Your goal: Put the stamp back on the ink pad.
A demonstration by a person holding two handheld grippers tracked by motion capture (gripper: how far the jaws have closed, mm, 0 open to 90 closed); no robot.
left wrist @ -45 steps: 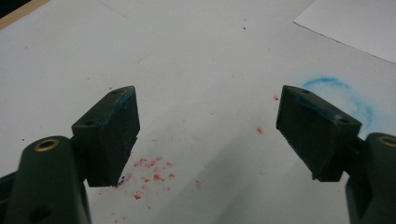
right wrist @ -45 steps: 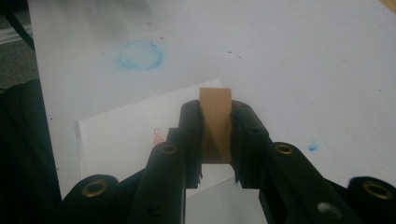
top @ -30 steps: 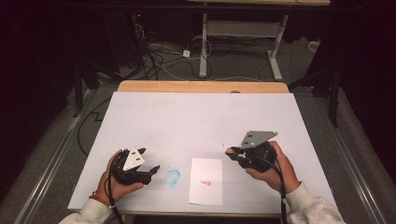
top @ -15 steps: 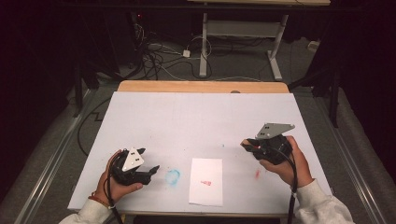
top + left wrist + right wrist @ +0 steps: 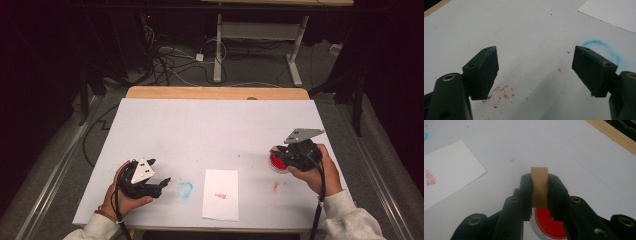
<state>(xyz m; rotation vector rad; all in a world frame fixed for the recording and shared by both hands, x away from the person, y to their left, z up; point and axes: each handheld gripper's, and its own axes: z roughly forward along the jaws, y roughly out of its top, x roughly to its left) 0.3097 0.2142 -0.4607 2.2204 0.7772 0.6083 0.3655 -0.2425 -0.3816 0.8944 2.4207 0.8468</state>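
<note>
White board covers the table (image 5: 215, 120), with a strip of bare wood along its far edge and a dark floor of tangled cables beyond. At the right side, the right gripper (image 5: 539, 195) has its jaws pressed together on a small wooden stamp block (image 5: 539, 186), pinched by its flat sides and held directly above the round red ink pad (image 5: 547, 223); the high view places that pad (image 5: 276, 162) on the table just under the gripper (image 5: 292, 152). Held like this, face down over the pad, the stamp looks set to take on ink, or has just done so; whether it touches the pad I cannot tell. A white sheet of paper (image 5: 220, 194) lies near the front edge, between the two hands, with a small red stamped mark (image 5: 220, 196) near its middle, so it is likely the target for the next print. The left gripper (image 5: 152, 182) rests low at the front left, its jaws spread wide and holding nothing; the left gripper view shows traces of blue on its pads (image 5: 485, 71). A blue ring-shaped smudge (image 5: 185, 189) sits between it and the paper, and red specks (image 5: 501, 91) dot the board beneath it. A faint red smear (image 5: 275, 187) lies near the pad. Nothing stands between the stamp and the paper.
</note>
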